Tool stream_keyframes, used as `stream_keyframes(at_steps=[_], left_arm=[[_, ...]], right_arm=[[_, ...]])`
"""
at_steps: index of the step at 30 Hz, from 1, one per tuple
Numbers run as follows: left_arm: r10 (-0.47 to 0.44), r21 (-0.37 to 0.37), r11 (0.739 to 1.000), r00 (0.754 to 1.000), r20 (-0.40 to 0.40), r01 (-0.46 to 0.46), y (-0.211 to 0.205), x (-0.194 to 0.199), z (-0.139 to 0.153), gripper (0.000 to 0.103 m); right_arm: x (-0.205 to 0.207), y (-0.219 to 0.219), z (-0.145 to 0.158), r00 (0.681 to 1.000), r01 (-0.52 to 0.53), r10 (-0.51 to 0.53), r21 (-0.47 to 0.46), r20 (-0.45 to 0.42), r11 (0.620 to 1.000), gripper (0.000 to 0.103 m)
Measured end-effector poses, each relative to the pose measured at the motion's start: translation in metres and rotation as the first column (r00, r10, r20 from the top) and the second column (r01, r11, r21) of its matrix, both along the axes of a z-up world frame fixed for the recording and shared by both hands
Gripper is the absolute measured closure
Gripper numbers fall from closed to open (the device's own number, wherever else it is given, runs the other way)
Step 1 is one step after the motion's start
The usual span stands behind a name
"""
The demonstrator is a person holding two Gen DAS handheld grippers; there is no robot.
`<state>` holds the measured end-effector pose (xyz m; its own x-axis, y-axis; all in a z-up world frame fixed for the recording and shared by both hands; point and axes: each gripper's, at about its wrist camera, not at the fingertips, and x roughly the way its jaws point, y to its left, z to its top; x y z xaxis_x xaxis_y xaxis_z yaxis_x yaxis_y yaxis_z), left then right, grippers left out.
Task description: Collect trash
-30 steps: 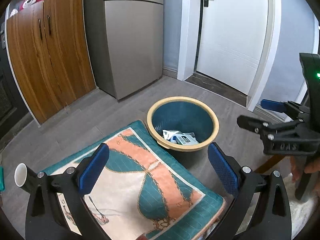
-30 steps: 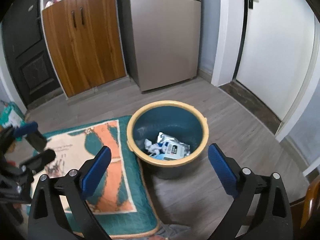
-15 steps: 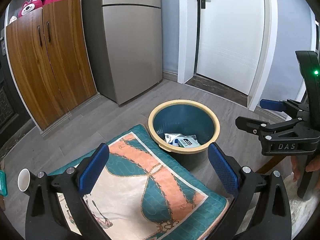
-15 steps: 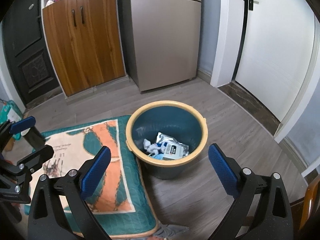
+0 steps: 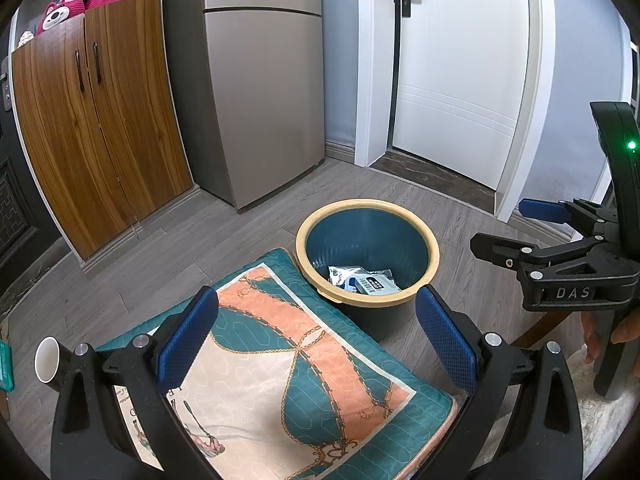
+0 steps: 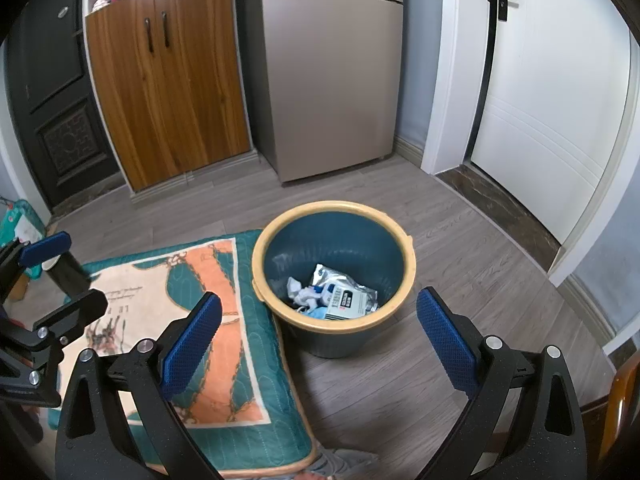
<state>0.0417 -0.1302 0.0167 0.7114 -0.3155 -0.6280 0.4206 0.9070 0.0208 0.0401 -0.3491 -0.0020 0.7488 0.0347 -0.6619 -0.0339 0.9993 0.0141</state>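
Observation:
A teal bin with a yellow rim [image 5: 430, 254] [image 6: 404, 248] stands on the grey wood floor. Inside lie a silver wrapper [image 5: 366, 279] [image 6: 346, 294] and crumpled white paper [image 6: 298, 292]. My left gripper [image 5: 316, 340] is open and empty, above the patterned cushion and short of the bin. My right gripper [image 6: 318, 338] is open and empty, held above the floor in front of the bin. The right gripper also shows at the right of the left wrist view [image 5: 516, 228], and the left gripper at the left of the right wrist view [image 6: 60, 272].
A teal and orange cushion [image 5: 280, 364] [image 6: 208, 312] lies left of the bin. A white paper cup [image 5: 47, 359] stands on the floor at far left. A wooden cabinet [image 5: 96, 120], a fridge [image 5: 264, 92] and a white door [image 5: 460, 68] line the far wall.
Both grippers have pulled back and up from the bin, so more of the wall shows. Both stayed open and empty.

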Motion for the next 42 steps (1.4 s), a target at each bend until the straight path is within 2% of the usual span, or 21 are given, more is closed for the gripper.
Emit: stream_keyframes(at_steps=[42], left_arm=[[0.005,-0.015,1.0,1.0,-0.013,-0.005,0.002,-0.0019,-0.0003,0.006]], right_arm=[[0.0001,-0.0015,0.0003,1.0,-0.001,0.001,-0.001,-0.001,1.0,0.006]])
